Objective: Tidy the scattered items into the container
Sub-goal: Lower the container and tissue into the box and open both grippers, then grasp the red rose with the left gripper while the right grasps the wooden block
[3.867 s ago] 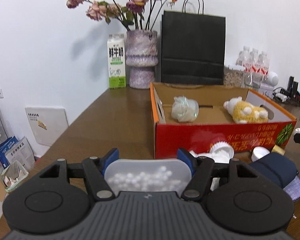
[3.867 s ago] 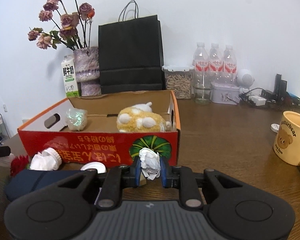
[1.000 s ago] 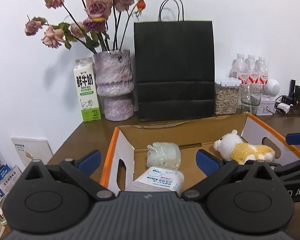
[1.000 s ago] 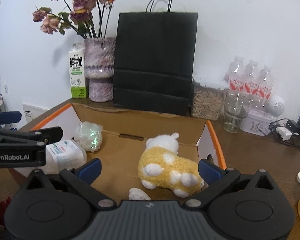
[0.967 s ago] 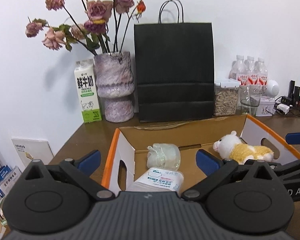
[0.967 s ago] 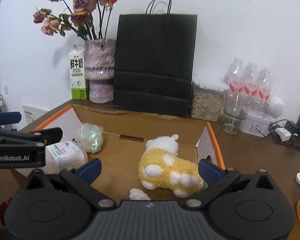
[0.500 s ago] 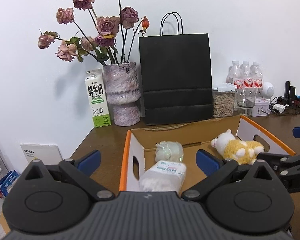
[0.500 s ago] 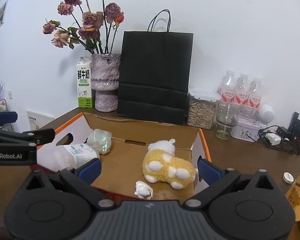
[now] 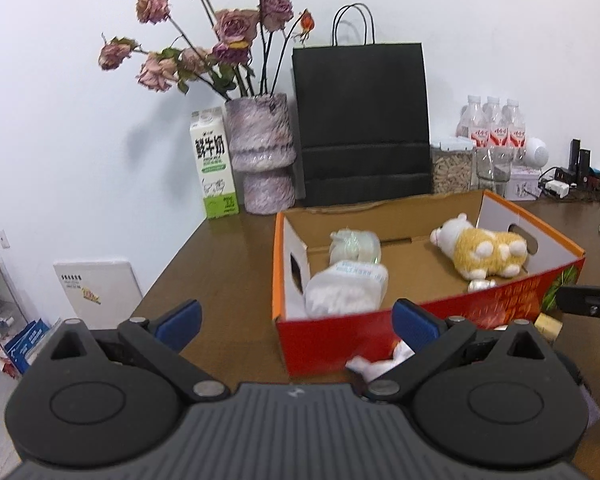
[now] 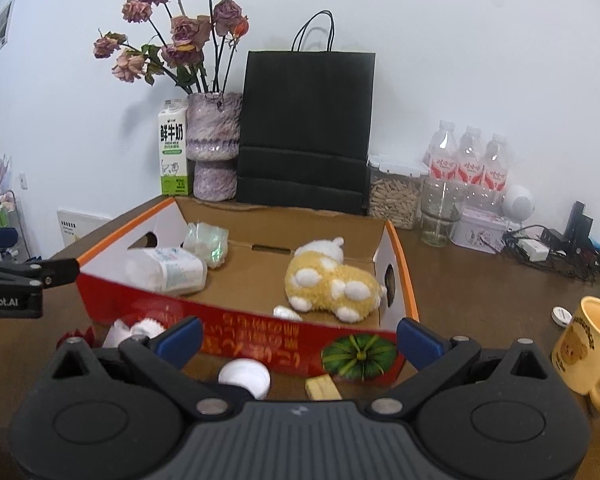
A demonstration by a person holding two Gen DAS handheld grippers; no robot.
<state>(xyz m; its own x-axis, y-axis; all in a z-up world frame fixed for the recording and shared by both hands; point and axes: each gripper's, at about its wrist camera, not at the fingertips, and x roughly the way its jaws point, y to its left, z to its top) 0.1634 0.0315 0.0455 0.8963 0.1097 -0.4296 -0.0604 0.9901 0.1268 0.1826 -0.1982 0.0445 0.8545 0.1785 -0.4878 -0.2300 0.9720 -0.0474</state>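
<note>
The red and orange cardboard box point(image 9: 440, 316) point(image 10: 260, 330) lies on the brown table. Inside it are a clear tub of white balls point(image 9: 346, 290) point(image 10: 166, 270), a shiny wrapped bundle point(image 9: 354, 242) point(image 10: 206, 242), a yellow plush toy point(image 9: 480, 254) point(image 10: 332, 280) and a small white paper wad point(image 9: 480, 285) point(image 10: 286, 313). My left gripper point(image 9: 296, 320) is open and empty, in front of the box's left corner. My right gripper point(image 10: 298, 336) is open and empty, in front of the box's near wall. On the table before the box lie a white crumpled item point(image 9: 380, 362) point(image 10: 130, 330), a white cap point(image 10: 246, 378) and a tan block point(image 10: 322, 388).
Behind the box stand a milk carton point(image 9: 214, 164), a vase of dried roses point(image 9: 262, 156), a black paper bag point(image 9: 364, 124), a jar point(image 10: 392, 192), a glass point(image 10: 438, 216) and water bottles point(image 10: 466, 164). A yellow mug point(image 10: 588, 346) stands at the right.
Both grippers let go of their items inside the box and have pulled back toward me and down. The tub and the paper wad now lie in the box.
</note>
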